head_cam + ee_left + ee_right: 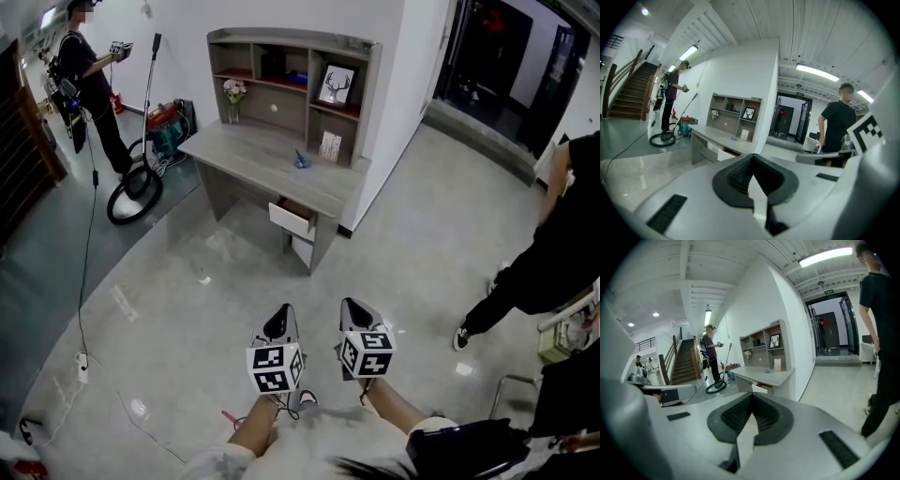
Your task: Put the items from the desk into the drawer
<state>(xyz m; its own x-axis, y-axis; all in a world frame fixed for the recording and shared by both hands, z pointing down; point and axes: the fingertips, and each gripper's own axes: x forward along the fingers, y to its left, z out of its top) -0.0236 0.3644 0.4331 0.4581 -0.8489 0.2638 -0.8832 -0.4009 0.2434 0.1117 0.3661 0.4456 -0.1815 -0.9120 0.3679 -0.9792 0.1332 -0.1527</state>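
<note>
Well off the desk's left end, a person (89, 80) stands with a vacuum (167, 126), its hose coiled on the floor.

The desk (253, 155) sits against the wall with a shelf unit along its back edge. A vase (232, 97) of flowers stands at the back left corner. A small blue item (302, 161) lies on the top toward the right end, about midway between the front and back edges. Just behind it, at the back right corner, a white card (329, 145) leans against the shelf unit, and a framed picture (337, 85) stands on the shelf above. Under the front edge, near the right corner, a drawer (292, 218) is pulled open; its inside cannot be seen.

Both grippers are held side by side over the floor, well away from the desk's front edge and pointing toward it. The left gripper (284, 311) has its jaws pressed together with nothing between them. The right gripper (349, 305) is likewise closed and empty.

Another person (548, 253) in black stands far beyond the desk's right end.
</note>
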